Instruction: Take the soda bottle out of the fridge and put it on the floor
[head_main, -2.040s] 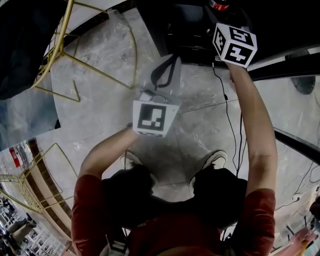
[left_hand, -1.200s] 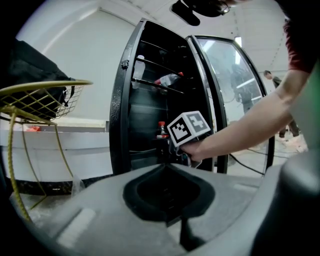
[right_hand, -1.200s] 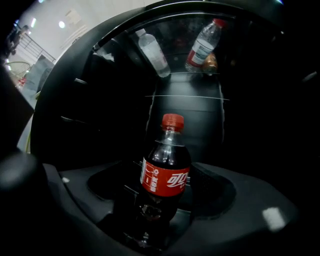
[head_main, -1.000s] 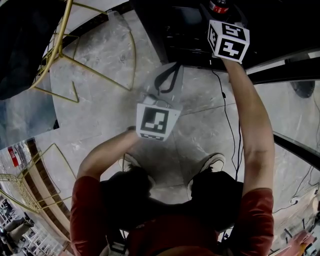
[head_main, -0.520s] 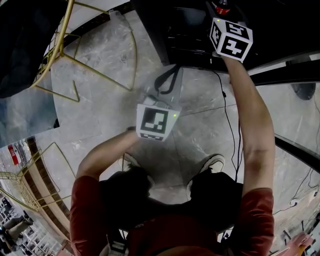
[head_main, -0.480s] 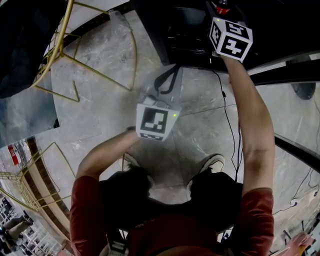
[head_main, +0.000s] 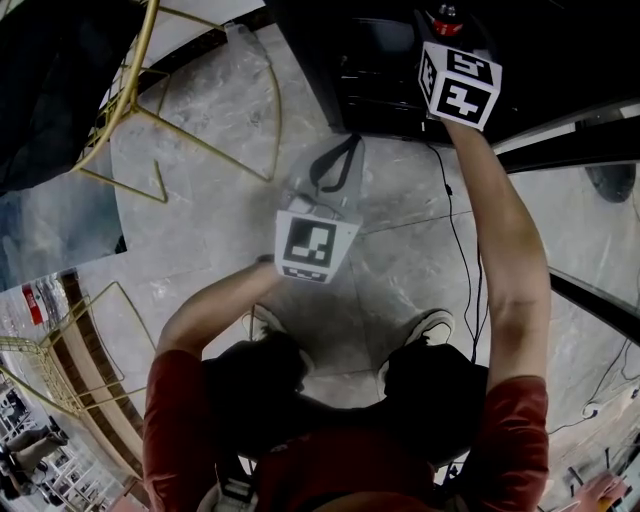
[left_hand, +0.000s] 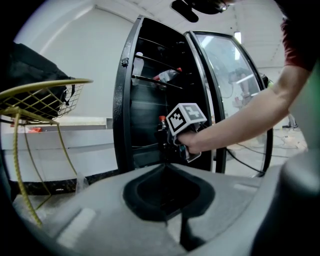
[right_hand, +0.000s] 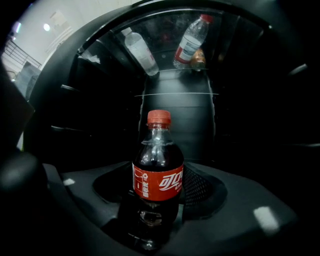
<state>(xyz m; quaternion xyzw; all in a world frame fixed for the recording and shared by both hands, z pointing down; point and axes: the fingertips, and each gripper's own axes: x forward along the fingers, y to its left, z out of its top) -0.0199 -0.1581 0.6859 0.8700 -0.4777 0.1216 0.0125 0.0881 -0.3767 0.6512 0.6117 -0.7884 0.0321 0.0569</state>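
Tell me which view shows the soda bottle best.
The right gripper view: the soda bottle fills the centre, upright, label clear. The head view shows only its red cap; the left gripper view shows it small and far, inside the fridge.

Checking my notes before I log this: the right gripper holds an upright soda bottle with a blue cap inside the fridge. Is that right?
Not quite: the cap is red, not blue. The right gripper view shows it. The rest stands: the right gripper holds the upright soda bottle inside the fridge.
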